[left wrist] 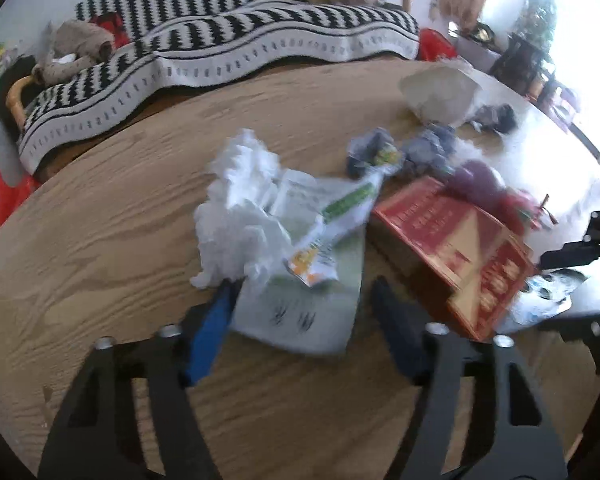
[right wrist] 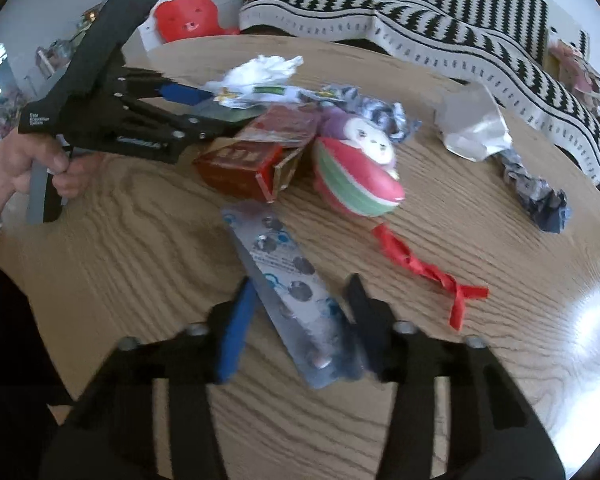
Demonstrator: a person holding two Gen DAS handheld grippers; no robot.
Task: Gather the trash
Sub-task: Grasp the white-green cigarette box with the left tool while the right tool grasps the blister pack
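Trash lies in a pile on a round wooden table. My left gripper is open, its jaws either side of a pale green paper packet next to crumpled white tissue. My right gripper is open, straddling a silver blister pack that lies flat. A red carton sits between the two; it also shows in the right wrist view. Crumpled blue-grey wrappers and a crumpled white bag lie farther back. The left gripper shows in the right wrist view.
A round red, white and green plush toy with a red ribbon lies by the carton. A sofa with a black-and-white zigzag blanket stands behind the table. A red bear-shaped stool is beyond the table edge.
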